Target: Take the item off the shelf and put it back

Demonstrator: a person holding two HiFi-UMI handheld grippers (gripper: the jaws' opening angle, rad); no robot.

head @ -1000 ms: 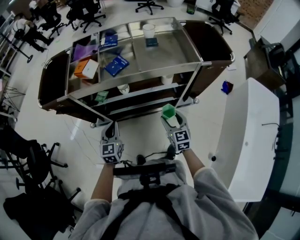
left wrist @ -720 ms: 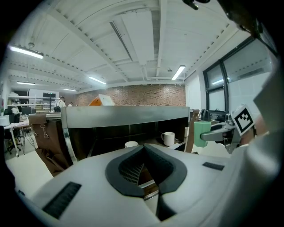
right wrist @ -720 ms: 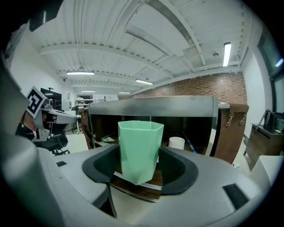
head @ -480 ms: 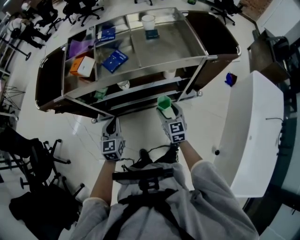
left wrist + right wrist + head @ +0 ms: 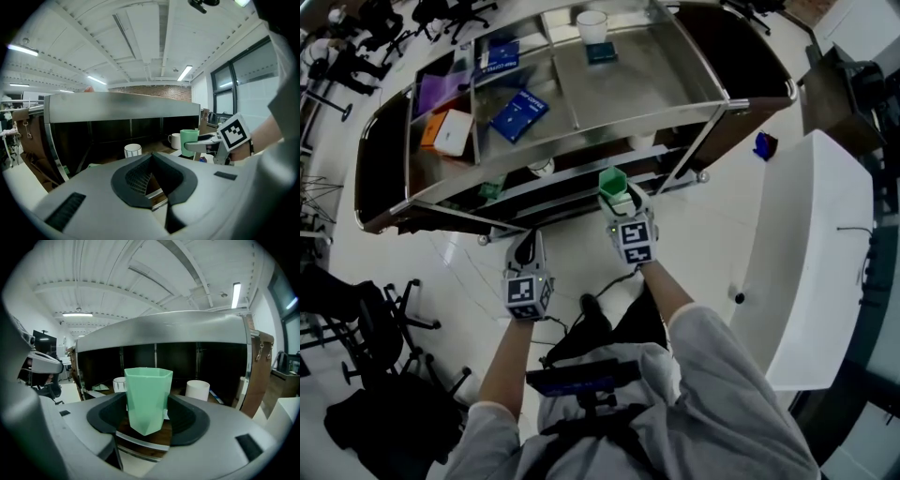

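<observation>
A right tool [image 5: 620, 198] clamps a green cup [image 5: 612, 179] upright by its sides, just before the cart's middle shelf [image 5: 572, 178], seemingly for returning it, while the clenched, empty left tool [image 5: 524, 248] hangs aside.

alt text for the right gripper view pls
A pale green faceted cup stands upright, clamped between the jaws of the right tongs, in front of a steel shelf cart. On its dark shelf behind sit a white cup at right and a second white cup at left.
</observation>
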